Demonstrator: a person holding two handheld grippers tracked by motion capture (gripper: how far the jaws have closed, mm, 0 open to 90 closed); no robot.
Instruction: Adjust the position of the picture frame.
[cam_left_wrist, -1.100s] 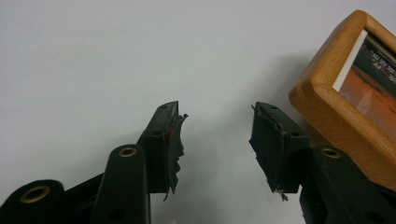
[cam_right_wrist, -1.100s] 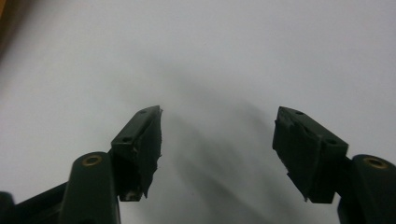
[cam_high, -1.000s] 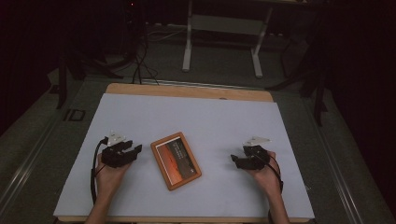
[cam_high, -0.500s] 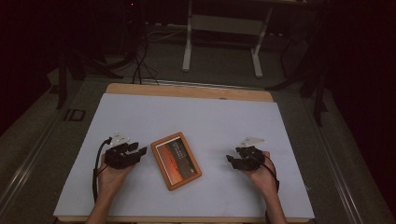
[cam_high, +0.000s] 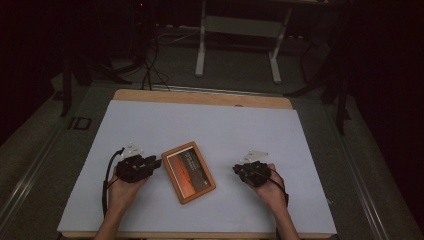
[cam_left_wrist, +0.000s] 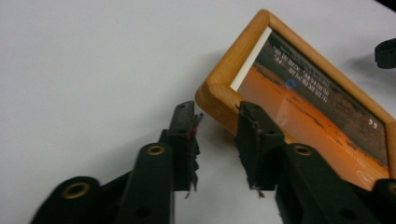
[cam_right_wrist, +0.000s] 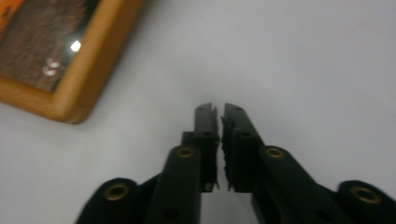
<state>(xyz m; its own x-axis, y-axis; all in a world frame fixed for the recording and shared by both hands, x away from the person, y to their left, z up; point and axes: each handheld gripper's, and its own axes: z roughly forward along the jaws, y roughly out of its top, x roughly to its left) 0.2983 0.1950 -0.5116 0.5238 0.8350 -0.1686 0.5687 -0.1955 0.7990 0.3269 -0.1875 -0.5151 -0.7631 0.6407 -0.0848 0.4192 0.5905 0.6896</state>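
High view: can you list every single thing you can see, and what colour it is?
picture frame: one, orange-brown wood around an orange and dark picture, flat on the table between the grippers.
table: one, white top with a wooden edge.
metal stand: one, pale grey, on the floor behind the table.
cables: several, black, on the floor at the back left.
left gripper: one, black, jaws apart at the frame's corner; they have just been closing.
right gripper: one, black, jaws shut on nothing, beside the frame.
hands: two, holding the grippers.
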